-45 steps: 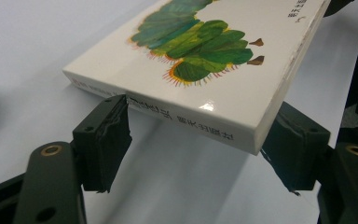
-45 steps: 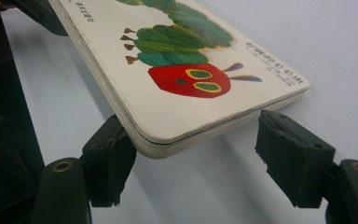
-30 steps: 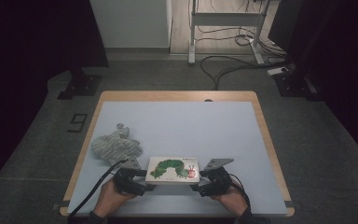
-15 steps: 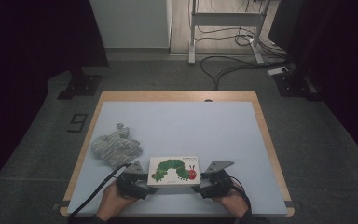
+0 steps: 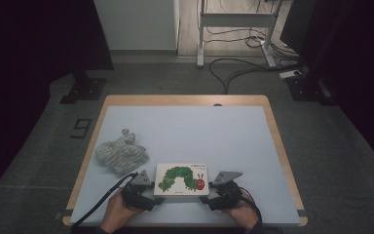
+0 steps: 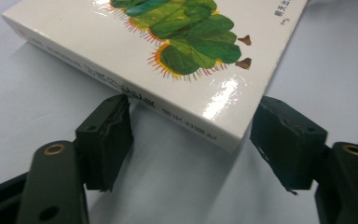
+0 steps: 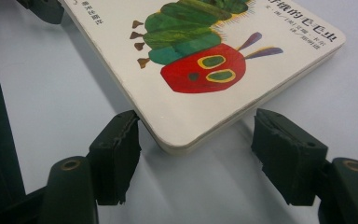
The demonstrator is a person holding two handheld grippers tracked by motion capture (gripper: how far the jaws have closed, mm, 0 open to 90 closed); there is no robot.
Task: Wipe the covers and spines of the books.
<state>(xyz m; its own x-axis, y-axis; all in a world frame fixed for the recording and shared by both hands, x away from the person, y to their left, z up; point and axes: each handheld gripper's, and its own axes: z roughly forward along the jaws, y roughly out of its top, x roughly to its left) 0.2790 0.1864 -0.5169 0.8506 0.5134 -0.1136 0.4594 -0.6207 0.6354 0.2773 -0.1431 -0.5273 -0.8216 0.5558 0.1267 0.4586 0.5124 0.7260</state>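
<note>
Picture book [image 5: 182,178] lies flat at the desk's [image 5: 185,131] near edge, long axis left-right, right between both grippers. Left gripper [image 6: 191,140] fingers have just been opening, straddling the near-left corner unclamped; right gripper [image 7: 196,140] likewise at the near-right corner. Knit bundle [image 5: 121,155] sits back-left, well clear.

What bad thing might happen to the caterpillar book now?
1. Each gripper, left and right, has just a corner of the book between open jaws, so a pinch there might slip off.
2. The book lies near the table's front edge, so a pull could slide it off.
3. A sideways push might shove it into the knitted bundle.
</note>
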